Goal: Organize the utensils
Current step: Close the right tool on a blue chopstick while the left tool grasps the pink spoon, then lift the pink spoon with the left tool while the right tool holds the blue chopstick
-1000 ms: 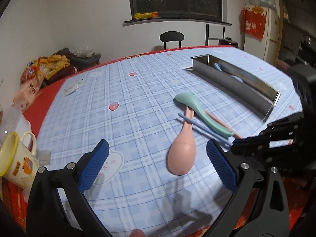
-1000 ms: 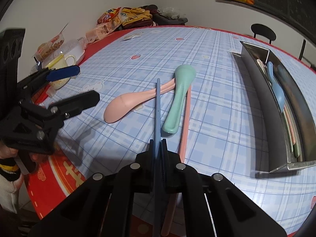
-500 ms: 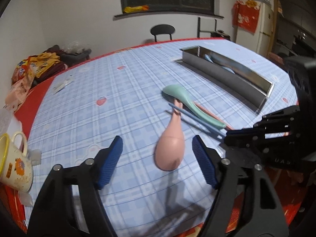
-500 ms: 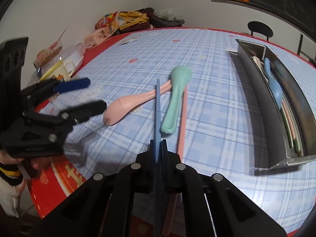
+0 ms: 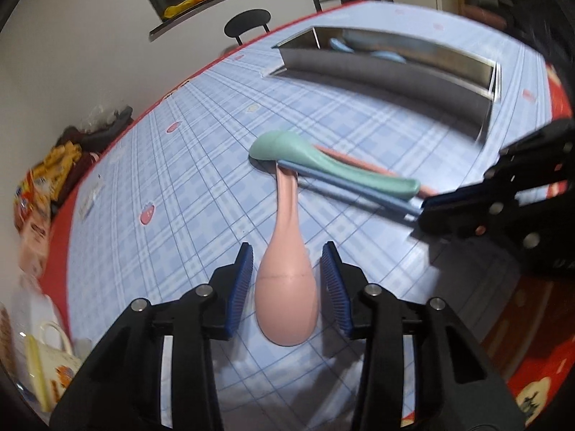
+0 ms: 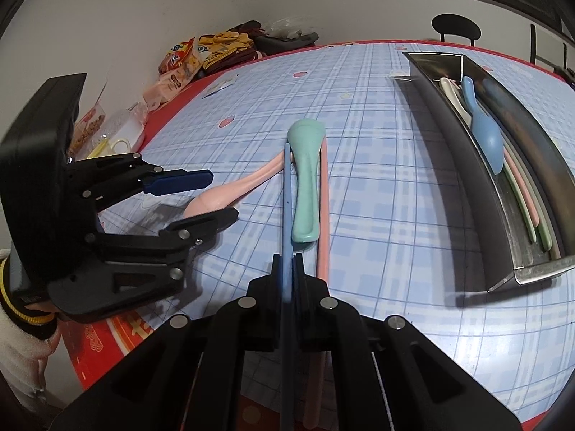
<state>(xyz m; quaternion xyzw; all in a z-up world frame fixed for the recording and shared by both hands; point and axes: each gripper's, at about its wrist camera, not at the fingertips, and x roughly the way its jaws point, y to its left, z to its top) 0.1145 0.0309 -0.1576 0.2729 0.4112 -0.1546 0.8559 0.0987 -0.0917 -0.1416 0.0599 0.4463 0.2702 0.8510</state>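
A pink spoon (image 5: pixel 287 287) lies on the blue plaid tablecloth, its bowl between the pads of my left gripper (image 5: pixel 287 283), which stands open around it with a small gap each side. My right gripper (image 6: pixel 287 269) is shut on a blue chopstick (image 6: pixel 286 197). A green spoon (image 6: pixel 305 179) and a pink chopstick (image 6: pixel 323 215) lie beside it, over the pink spoon's handle. The steel utensil tray (image 6: pixel 478 186) at right holds a blue spoon (image 6: pixel 483 125) and several chopsticks.
A yellow-rimmed mug (image 5: pixel 46 359) stands at the near left table edge. Snack packets (image 6: pixel 190 61) and dark cloth lie at the far left corner. A black chair (image 5: pixel 248 23) stands beyond the table. The red table border (image 6: pixel 118 327) runs near me.
My left gripper has moved forward and down over the pink spoon's bowl and narrowed its jaws around it. My right gripper keeps its hold on the blue chopstick, nearly still.
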